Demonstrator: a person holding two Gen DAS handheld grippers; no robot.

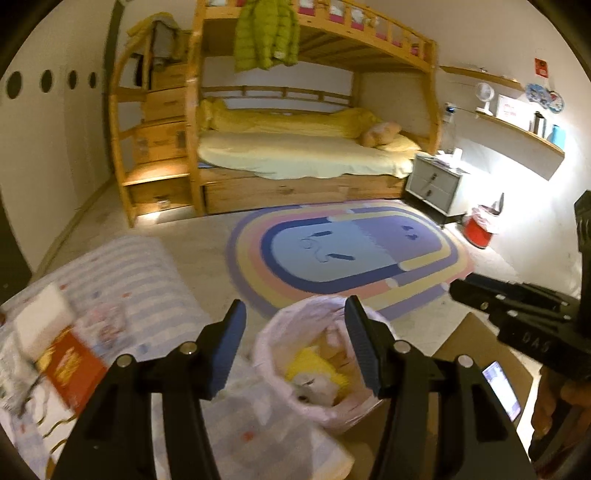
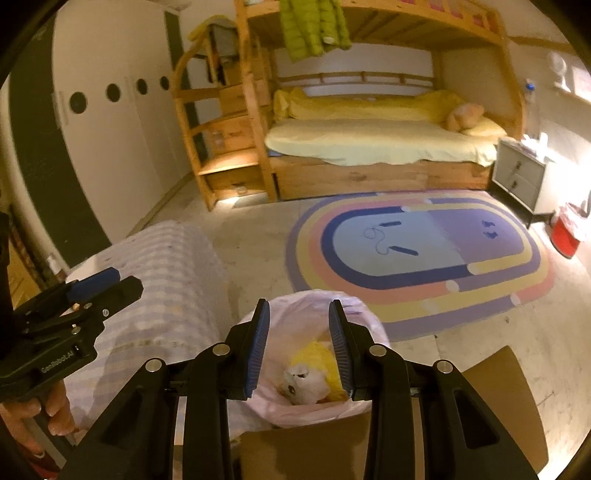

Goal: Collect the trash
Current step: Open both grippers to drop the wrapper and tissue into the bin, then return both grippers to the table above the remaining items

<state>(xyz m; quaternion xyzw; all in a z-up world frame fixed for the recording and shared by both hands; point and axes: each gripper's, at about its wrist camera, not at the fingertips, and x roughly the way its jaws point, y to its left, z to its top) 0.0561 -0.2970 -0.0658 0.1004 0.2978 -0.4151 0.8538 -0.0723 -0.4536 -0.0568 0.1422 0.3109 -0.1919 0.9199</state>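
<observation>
Below both grippers' wide, empty fingers: bin bag holding yellow trash.

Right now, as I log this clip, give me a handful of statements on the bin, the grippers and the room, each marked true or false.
1. The pink-lined trash bin holds crumpled yellow and white trash. True.
2. The right gripper is clamped on that trash. False: its jaws stand open above the bin, holding nothing.
3. The left gripper is open and empty. True.
4. A green puffer jacket lies on the oval rainbow rug. False: it hangs from the wooden bunk bed's top rail.
5. A red box sits on the striped cloth left of the bin. True.
6. The small red bucket stands on the lower bunk. False: it is on the floor by the grey nightstand.
</observation>
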